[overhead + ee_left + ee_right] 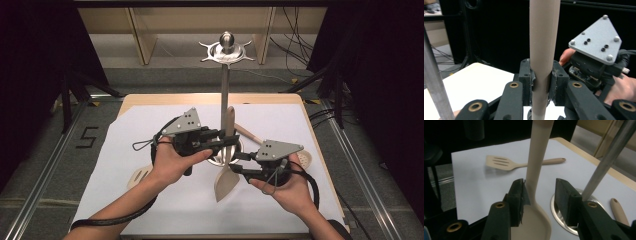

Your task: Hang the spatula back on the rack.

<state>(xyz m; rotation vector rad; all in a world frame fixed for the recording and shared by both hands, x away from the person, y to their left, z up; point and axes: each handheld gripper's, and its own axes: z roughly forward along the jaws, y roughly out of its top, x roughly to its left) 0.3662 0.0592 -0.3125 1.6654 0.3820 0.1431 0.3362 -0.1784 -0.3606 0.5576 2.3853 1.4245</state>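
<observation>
A beige spatula (226,182) stands nearly upright, blade down, in front of a metal stand. My left gripper (229,141) is shut on its handle (544,37), its jaws pressed to both sides. My right gripper (234,167) is lower, at the neck just above the blade. In the right gripper view its jaws stand open around the spatula's neck (536,157), which lies against the left jaw with a gap to the right one. The right gripper's grey plate (596,45) shows behind the handle in the left gripper view.
The stand's metal pole (224,90) rises from a round steel base (560,217) just behind the spatula, with hooks at its top (227,50). A slotted turner (139,175) lies at the left. Another beige utensil (304,159) lies at the right on the white sheet (150,125).
</observation>
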